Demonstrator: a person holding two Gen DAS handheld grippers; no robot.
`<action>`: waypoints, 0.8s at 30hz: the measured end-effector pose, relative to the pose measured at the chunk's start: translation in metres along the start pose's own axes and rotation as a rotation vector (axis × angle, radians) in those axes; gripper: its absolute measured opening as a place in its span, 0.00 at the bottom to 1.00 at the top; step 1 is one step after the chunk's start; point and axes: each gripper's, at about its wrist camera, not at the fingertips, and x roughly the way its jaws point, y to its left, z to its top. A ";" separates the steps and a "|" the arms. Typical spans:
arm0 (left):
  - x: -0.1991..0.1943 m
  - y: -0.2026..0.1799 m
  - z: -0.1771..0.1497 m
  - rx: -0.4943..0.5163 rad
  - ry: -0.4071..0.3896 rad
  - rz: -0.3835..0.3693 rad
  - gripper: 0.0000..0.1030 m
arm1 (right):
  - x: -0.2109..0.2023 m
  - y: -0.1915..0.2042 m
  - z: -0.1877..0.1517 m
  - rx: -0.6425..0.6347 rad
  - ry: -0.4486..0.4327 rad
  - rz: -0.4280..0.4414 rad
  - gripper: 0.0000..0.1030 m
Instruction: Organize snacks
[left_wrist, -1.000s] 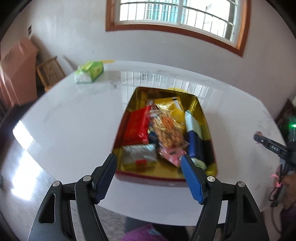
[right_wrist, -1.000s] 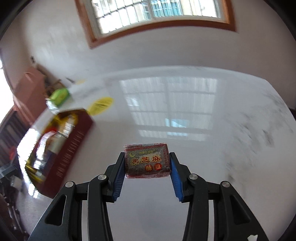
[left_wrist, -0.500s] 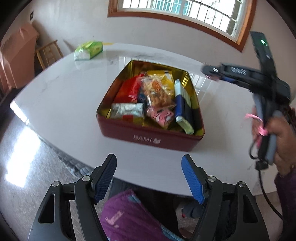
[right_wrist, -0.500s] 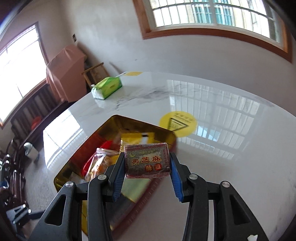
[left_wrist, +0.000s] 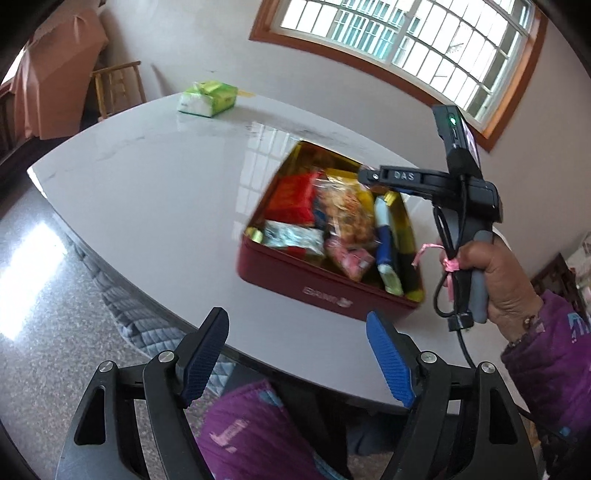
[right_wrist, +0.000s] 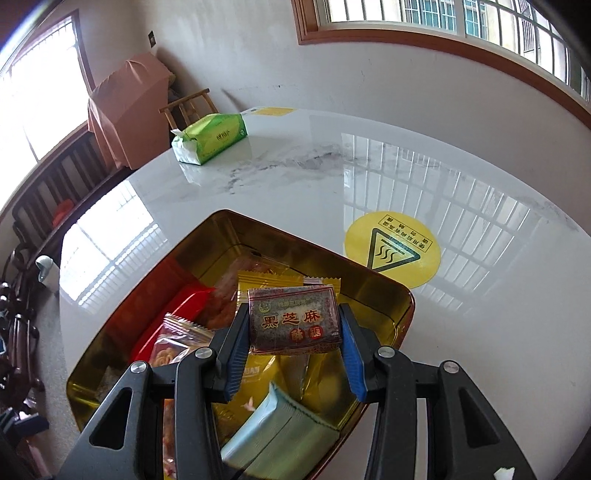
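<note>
Right tool (right_wrist: 293, 341) has a dark sesame candy pack (right_wrist: 293, 319) pinched between its blue pads, hanging over the snack tin (right_wrist: 391, 295) at lower centre on the white table (right_wrist: 480, 295). Left tool (left_wrist: 297, 356) has just been opening, nothing between its pads.

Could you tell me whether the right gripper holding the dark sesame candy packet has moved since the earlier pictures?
Yes. The right gripper, shut on the dark sesame candy packet, came from bare white tabletop to above the gold-lined red tin.
</note>
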 end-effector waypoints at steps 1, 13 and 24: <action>0.001 0.002 0.001 0.001 -0.004 0.013 0.75 | 0.002 0.001 0.001 -0.003 0.002 -0.002 0.42; 0.021 0.013 0.017 0.069 -0.006 0.169 0.75 | -0.008 0.011 0.005 -0.030 -0.053 -0.031 0.59; 0.028 0.012 0.041 0.124 -0.057 0.267 0.75 | -0.105 0.043 -0.043 -0.039 -0.290 -0.199 0.88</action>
